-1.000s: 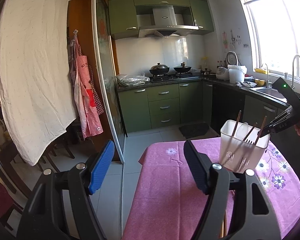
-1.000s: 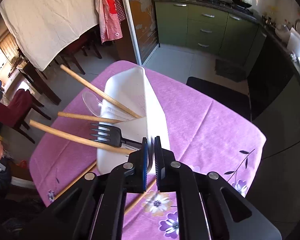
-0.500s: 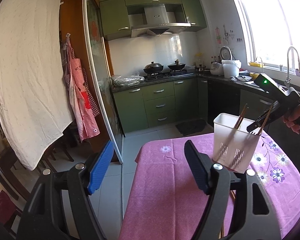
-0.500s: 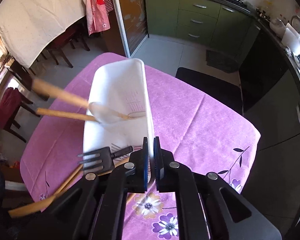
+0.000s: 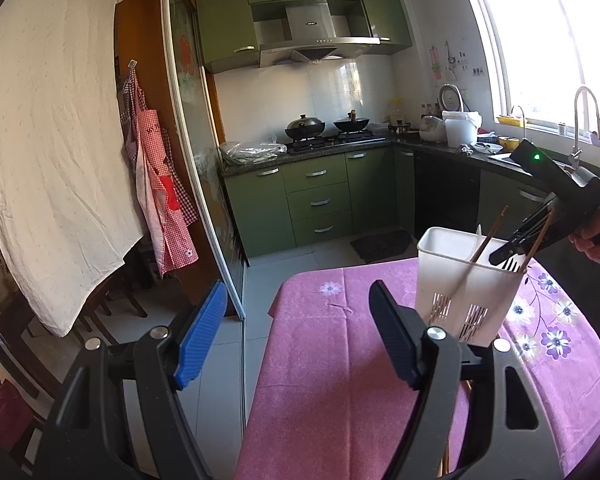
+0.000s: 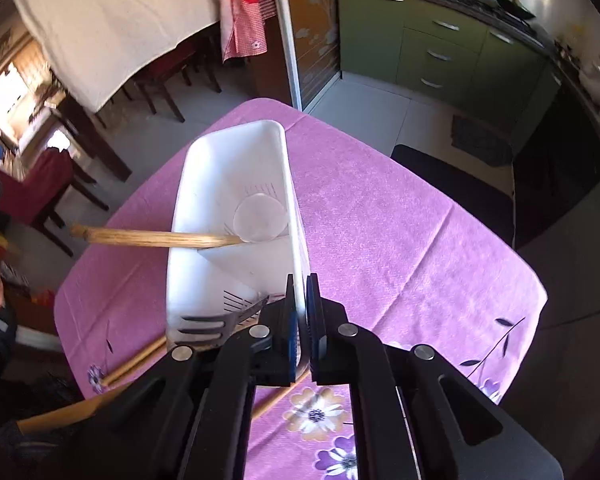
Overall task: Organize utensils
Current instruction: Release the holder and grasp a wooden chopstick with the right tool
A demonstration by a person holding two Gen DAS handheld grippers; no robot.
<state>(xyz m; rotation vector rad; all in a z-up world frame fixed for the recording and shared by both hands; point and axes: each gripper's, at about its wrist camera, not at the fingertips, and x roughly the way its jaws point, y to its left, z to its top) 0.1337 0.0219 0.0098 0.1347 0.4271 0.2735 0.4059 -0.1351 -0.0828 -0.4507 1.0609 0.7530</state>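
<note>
A white plastic utensil holder stands on the pink tablecloth; it also shows in the left wrist view. My right gripper is shut on the holder's near rim. Inside are wooden chopsticks, a white spoon and a dark fork. More wooden sticks lie on the cloth beside the holder. My left gripper is open and empty, held above the table's left edge, left of the holder.
The table is small, with floor on its left and far sides. Green kitchen cabinets stand behind. A sliding glass door is at left. A dining chair stands beyond the table.
The holder has been tipped back upright in my right gripper's grip. The utensils have slid inside it. The left gripper has stayed open and shifted little.
</note>
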